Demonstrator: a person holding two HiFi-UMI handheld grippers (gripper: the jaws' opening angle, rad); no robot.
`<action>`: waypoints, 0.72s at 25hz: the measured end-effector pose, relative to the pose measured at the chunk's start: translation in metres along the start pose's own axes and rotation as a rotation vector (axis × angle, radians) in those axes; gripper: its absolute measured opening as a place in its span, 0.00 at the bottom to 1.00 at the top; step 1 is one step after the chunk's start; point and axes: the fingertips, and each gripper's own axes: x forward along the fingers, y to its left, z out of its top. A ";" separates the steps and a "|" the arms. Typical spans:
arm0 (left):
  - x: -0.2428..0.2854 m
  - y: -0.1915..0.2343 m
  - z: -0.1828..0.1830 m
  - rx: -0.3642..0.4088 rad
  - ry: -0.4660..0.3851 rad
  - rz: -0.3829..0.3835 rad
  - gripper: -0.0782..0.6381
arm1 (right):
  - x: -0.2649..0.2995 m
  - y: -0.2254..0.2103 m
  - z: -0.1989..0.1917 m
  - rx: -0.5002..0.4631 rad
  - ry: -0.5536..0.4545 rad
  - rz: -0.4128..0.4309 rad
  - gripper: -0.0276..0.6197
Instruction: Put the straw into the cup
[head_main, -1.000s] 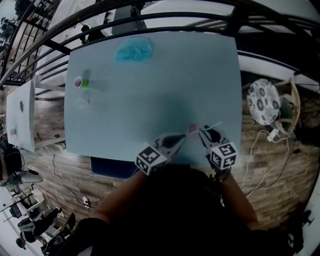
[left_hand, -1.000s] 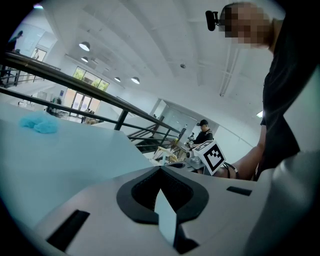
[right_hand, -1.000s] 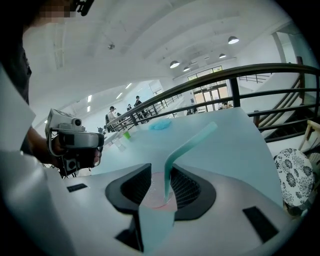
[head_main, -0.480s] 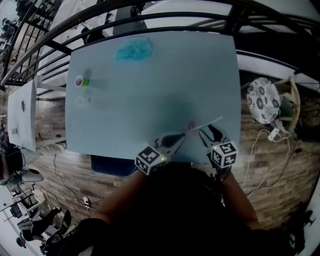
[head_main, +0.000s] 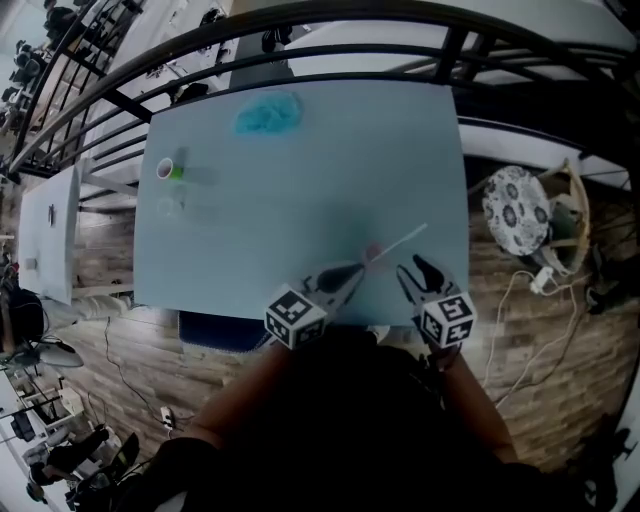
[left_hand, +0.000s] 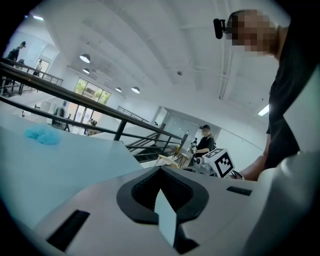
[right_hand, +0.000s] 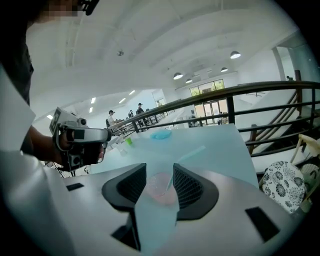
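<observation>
Head view: one straw (head_main: 405, 238) in the nearest cup (head_main: 372, 256), one blue cloth (head_main: 268, 113).

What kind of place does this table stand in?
Probably a raised gallery in a large indoor hall. A black railing runs along the table, the high white ceiling carries round lights, and other people stand farther off.

The bench (head_main: 300, 150) is pale blue-grey. The cup (head_main: 372, 255) is clear with a little pink, and the straw (head_main: 405, 238) is white. The crumpled cloth (head_main: 268, 115) is turquoise, and one small thing (head_main: 177, 171) is bright green. The round stool (head_main: 515, 210) has a white seat with a dark flower pattern. The floor (head_main: 520, 330) is brown wood planks.
</observation>
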 end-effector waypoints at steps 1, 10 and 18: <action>-0.003 -0.005 0.003 0.015 -0.008 0.003 0.12 | -0.008 0.004 0.006 -0.018 -0.024 0.000 0.31; -0.014 -0.063 0.028 0.113 -0.058 -0.021 0.12 | -0.098 0.057 0.082 -0.107 -0.248 0.076 0.06; -0.034 -0.117 0.021 0.142 -0.103 0.017 0.12 | -0.164 0.085 0.080 -0.124 -0.326 0.137 0.06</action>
